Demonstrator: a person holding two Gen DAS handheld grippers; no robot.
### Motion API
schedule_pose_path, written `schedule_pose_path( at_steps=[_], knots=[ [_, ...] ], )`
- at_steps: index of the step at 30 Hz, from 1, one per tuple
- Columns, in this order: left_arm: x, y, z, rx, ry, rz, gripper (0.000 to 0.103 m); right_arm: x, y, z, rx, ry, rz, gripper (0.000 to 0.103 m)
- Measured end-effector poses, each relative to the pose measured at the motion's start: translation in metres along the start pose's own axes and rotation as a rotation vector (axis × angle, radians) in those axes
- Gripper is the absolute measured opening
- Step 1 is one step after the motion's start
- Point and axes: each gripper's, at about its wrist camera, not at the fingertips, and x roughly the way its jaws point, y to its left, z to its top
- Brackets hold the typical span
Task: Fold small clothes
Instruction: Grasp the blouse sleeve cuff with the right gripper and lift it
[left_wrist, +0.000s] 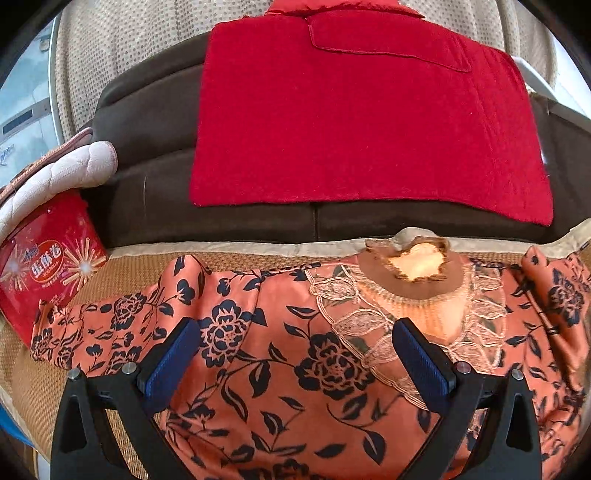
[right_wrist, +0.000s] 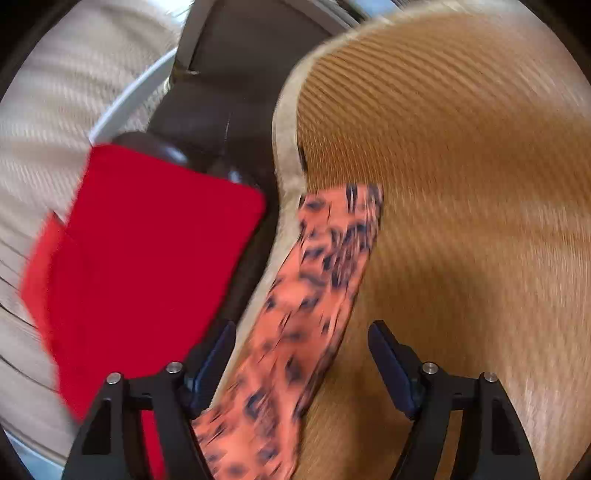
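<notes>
An orange blouse (left_wrist: 280, 354) with a dark flower print lies spread on a woven straw mat (left_wrist: 33, 373). Its lace neckline and brown collar (left_wrist: 417, 284) face the far edge. My left gripper (left_wrist: 295, 325) hovers open over the blouse's chest, with blue pads (left_wrist: 170, 362) wide apart and nothing pinched. In the blurred right wrist view, one long sleeve (right_wrist: 317, 280) of the blouse stretches across the mat (right_wrist: 461, 221). My right gripper (right_wrist: 301, 328) stands open over the sleeve. The cloth runs between the fingers close to the left one (right_wrist: 214, 362), and no pad presses on it.
Beyond the mat's pale border stands a dark brown sofa (left_wrist: 147, 199) with a red blanket (left_wrist: 362, 129) on it, also seen as the red blanket (right_wrist: 147, 266). A red tin box (left_wrist: 48, 262) and a quilted cushion (left_wrist: 70, 170) sit at the left edge.
</notes>
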Motion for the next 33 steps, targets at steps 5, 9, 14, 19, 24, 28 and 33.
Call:
schedule_pose_path(
  at_steps=[5, 9, 14, 19, 24, 28, 33],
  knots=[
    [0.009, -0.002, 0.001, 0.039, -0.013, 0.014, 0.103, 0.046, 0.024, 0.032, -0.179, -0.039, -0.259, 0.076],
    [0.009, -0.005, 0.004, 0.038, -0.016, -0.001, 0.103, 0.095, 0.038, 0.041, -0.309, -0.027, -0.467, 0.076],
    [0.005, -0.013, 0.002, 0.074, -0.037, 0.000, 0.103, 0.138, 0.043, 0.029, -0.402, 0.029, -0.592, 0.073],
    [0.002, -0.012, 0.002, 0.073, -0.036, 0.002, 0.103, 0.146, 0.053, 0.024, -0.479, 0.059, -0.581, 0.015],
    [-0.009, -0.004, 0.006, 0.026, -0.066, -0.006, 0.103, 0.124, 0.053, 0.017, -0.401, 0.106, -0.330, 0.013],
    [-0.014, 0.006, 0.010, -0.008, -0.092, 0.017, 0.103, 0.082, 0.075, -0.005, -0.381, 0.145, -0.104, 0.012],
    [-0.019, 0.029, 0.013, -0.079, -0.097, 0.039, 0.103, 0.037, 0.101, -0.055, -0.309, 0.252, 0.219, 0.012]
  ],
)
